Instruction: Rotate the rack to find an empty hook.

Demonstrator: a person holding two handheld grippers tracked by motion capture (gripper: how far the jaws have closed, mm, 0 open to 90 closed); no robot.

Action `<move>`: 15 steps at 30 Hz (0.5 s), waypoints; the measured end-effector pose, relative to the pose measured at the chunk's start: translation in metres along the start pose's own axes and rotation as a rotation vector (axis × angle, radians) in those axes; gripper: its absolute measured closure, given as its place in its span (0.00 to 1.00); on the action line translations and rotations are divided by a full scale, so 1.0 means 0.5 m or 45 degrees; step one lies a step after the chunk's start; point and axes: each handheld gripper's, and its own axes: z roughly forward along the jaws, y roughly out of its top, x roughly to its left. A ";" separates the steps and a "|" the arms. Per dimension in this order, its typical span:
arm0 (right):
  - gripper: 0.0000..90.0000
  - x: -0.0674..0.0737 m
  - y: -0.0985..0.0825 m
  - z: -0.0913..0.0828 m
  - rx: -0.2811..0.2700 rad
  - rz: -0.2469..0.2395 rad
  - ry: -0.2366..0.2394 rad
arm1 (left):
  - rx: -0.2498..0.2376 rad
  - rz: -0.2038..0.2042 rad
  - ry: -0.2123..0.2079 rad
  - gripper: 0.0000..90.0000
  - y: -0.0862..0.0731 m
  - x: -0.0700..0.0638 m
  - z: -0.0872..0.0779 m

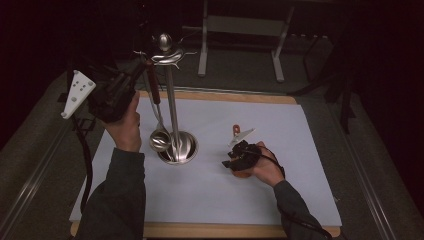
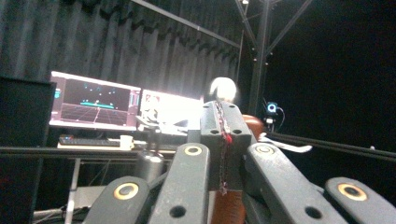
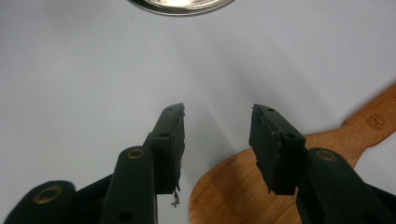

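In the upper left of the high view, our left gripper (image 1: 131, 80) has its jaws squeezed tight on the red-brown handle of the ladle (image 1: 156, 117). The ladle hangs by the shiny stand (image 1: 175, 120), its bowl low near the stand's base. Lower right, our right gripper (image 3: 217, 123) has its jaws apart over a wooden spatula (image 3: 243, 186).

High view looks down on white mat (image 1: 210, 185) from above. Left gripper view faces level, twd monitors (image 2: 95, 100) beyond its fingers. Right gripper view sits close over mat; stand base (image 3: 180, 4) ahead of fingers, seen in high view too.
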 end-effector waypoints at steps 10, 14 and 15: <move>0.61 -0.002 -0.004 0.005 0.000 -0.004 0.003 | -0.017 0.011 -0.015 1.00 0.001 -0.012 -0.010; 0.61 -0.001 -0.005 0.006 0.001 0.009 0.002 | -0.018 0.003 -0.013 1.00 -0.001 -0.013 -0.011; 0.61 -0.001 -0.005 0.006 0.001 0.006 0.002 | -0.014 0.003 -0.013 1.00 -0.002 -0.013 -0.011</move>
